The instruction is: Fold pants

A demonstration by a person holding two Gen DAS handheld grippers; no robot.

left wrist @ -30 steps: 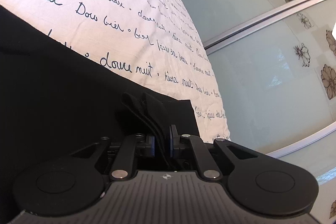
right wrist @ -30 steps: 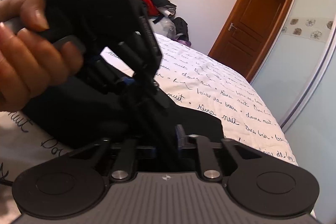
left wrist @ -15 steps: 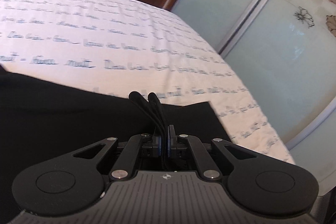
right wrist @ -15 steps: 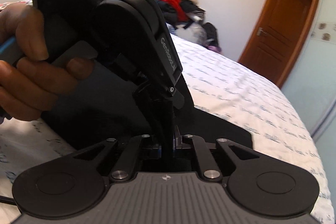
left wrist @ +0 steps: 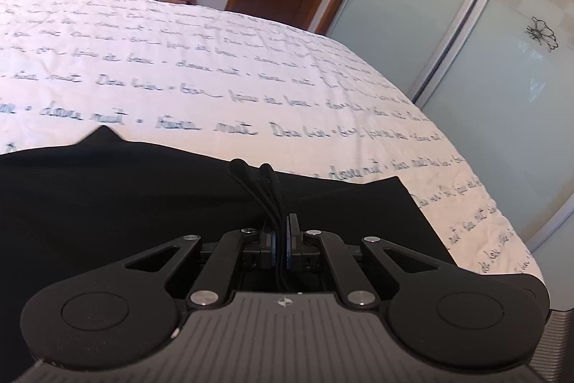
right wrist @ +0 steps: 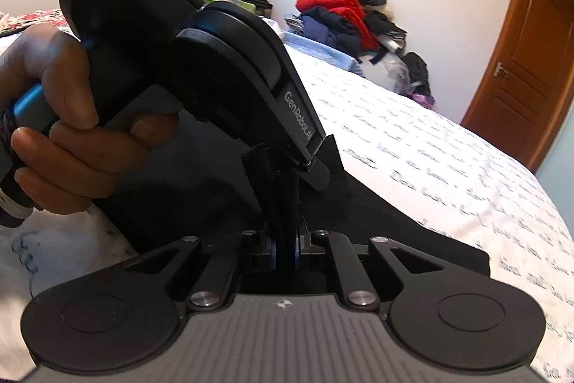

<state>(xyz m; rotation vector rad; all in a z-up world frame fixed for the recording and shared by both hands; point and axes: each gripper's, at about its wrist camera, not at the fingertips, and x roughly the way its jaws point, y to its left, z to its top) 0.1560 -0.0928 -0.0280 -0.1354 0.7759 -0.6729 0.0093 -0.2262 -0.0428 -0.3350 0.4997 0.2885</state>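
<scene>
The black pants [left wrist: 125, 203] lie across the near part of a bed. My left gripper [left wrist: 281, 239] is shut on a bunched edge of the pants, and folds of cloth stick up between its pads. My right gripper [right wrist: 285, 250] is shut on the same edge of the pants [right wrist: 412, 239], close beside the left one. The left gripper's body and the hand holding it [right wrist: 71, 131] fill the upper left of the right wrist view.
The bed has a white cover with blue handwriting [left wrist: 251, 78]. A pile of clothes [right wrist: 351, 20] stands against the far wall. A wooden door [right wrist: 531, 60] and frosted sliding wardrobe doors [left wrist: 484, 42] are to the right of the bed.
Both grippers have stayed shut on the pants and tilted up and swung, so more of the bed, the door and the clothes pile has come into view.
</scene>
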